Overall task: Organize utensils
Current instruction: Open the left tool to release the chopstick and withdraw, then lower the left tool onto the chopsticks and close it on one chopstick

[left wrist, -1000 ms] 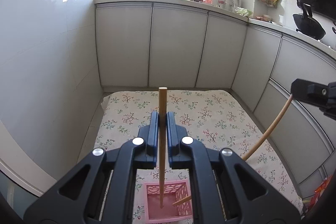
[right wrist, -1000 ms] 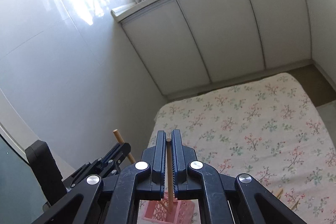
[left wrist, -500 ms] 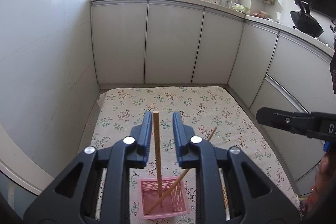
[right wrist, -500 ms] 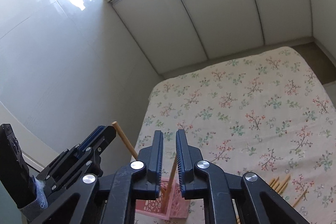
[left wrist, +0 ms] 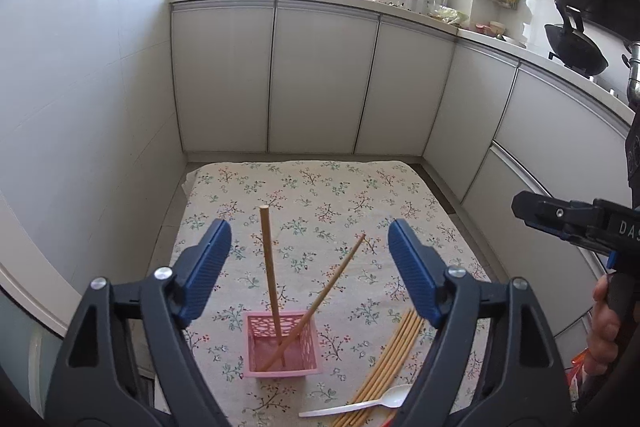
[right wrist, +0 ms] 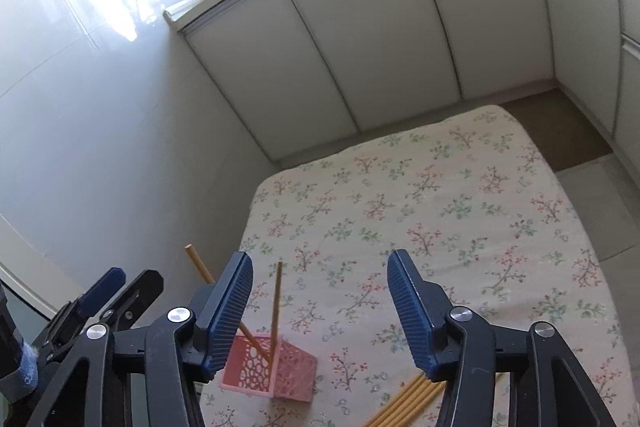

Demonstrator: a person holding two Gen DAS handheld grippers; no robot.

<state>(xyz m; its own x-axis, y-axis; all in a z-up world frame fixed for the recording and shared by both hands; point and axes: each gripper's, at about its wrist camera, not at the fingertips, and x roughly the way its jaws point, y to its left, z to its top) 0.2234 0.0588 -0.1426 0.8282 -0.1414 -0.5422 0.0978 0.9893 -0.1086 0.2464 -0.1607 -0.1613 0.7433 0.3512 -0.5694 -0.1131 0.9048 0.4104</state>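
A pink perforated basket [left wrist: 283,349] stands on the floral cloth and holds two wooden chopsticks [left wrist: 270,275], one upright and one leaning right. It also shows in the right wrist view [right wrist: 267,367]. My left gripper [left wrist: 310,273] is open and empty above the basket. My right gripper [right wrist: 320,307] is open and empty, up and to the right of the basket. Several loose chopsticks [left wrist: 390,363] and a white plastic spoon [left wrist: 356,405] lie on the cloth to the right of the basket.
The floral cloth [left wrist: 320,195] covers a low surface between a white wall on the left and white cabinets [left wrist: 320,79] behind and to the right. The right gripper's body [left wrist: 576,223] and a hand show at the left view's right edge.
Both grippers opened and let go of their chopsticks, which now stand in the pink basket. Both grippers rose and drew back from the basket.
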